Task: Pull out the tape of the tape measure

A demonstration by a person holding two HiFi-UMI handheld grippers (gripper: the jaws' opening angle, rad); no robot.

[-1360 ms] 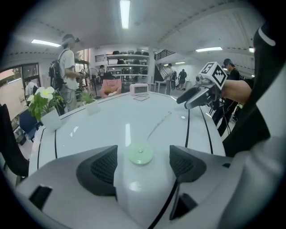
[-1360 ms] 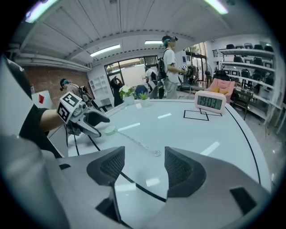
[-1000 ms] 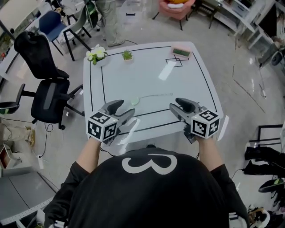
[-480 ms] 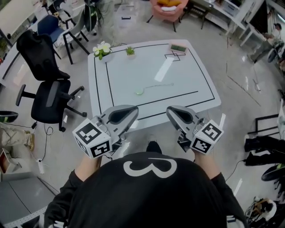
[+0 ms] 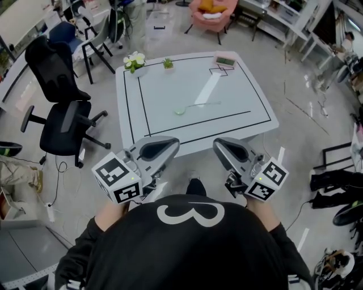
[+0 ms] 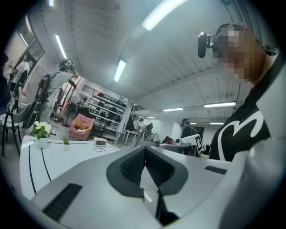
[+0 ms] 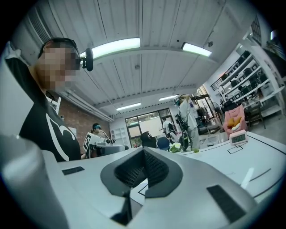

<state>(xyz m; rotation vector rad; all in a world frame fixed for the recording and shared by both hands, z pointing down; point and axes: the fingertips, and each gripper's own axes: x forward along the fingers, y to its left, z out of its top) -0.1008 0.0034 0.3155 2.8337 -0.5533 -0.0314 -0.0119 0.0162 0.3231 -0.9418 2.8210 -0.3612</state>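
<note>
The small green tape measure [image 5: 179, 111] lies on the white table [image 5: 244, 113], with a thin length of tape [image 5: 203, 104] drawn out to its right. Both grippers hang in front of the person's chest, short of the table's near edge and well apart from the tape measure. The left gripper [image 5: 170, 145] is shut and empty; in the left gripper view its ribbed pads [image 6: 134, 166] meet with nothing between them. The right gripper [image 5: 219, 146] is likewise shut and empty, its pads [image 7: 154, 166] pressed together in the right gripper view.
A pot of white flowers [image 5: 134, 61], a small green plant [image 5: 168, 63] and a small clock [image 5: 224, 60] stand along the table's far edge. A black office chair [image 5: 62, 119] is left of the table, and a pink armchair [image 5: 211, 14] lies beyond it.
Both grippers have drawn back from over the table's front edge toward the person and risen. Their jaws have gone from apart to shut. The tape measure has stayed where it lay.
</note>
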